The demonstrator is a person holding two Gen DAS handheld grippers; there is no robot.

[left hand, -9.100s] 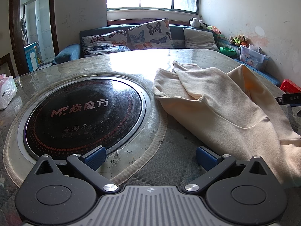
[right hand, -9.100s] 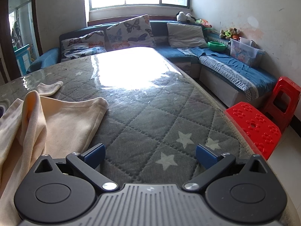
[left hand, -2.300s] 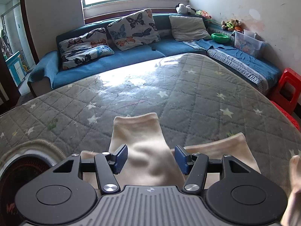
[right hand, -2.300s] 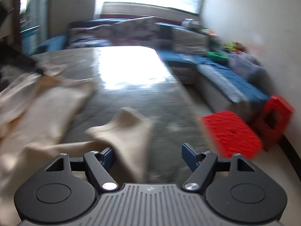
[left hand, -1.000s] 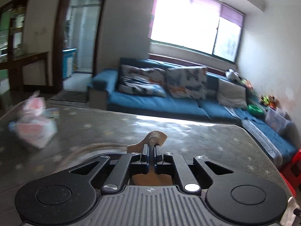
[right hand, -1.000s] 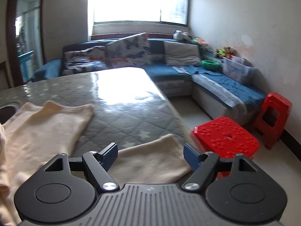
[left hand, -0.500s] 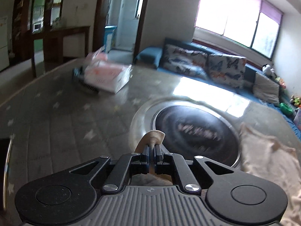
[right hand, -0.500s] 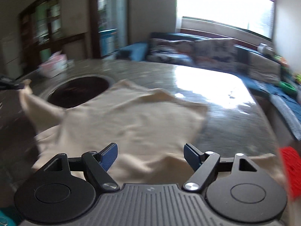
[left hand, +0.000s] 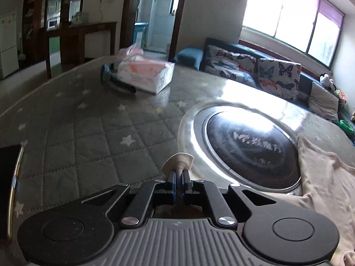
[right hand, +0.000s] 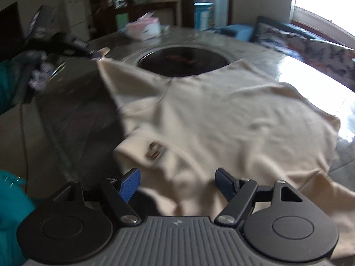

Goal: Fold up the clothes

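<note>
A cream shirt (right hand: 221, 115) lies spread over the quilted table, partly over the round black hob (right hand: 184, 61). My left gripper (left hand: 178, 176) is shut on a sleeve end of the shirt (left hand: 178, 163), held above the table left of the hob (left hand: 250, 146); more of the shirt (left hand: 321, 184) lies at the right. In the right wrist view the left gripper (right hand: 93, 53) holds that sleeve stretched out at the far left. My right gripper (right hand: 177, 182) is open just above the shirt's collar, where a label (right hand: 154, 150) shows; it holds nothing.
A tissue box (left hand: 145, 74) and a dark brush (left hand: 117, 83) sit at the table's far side. A dark phone-like slab (left hand: 10, 184) lies at the left edge. A blue sofa with butterfly cushions (left hand: 255, 66) stands beyond the table.
My left gripper has carried the sleeve further left and lower, past the hob. My right gripper has swung left toward the collar, still open.
</note>
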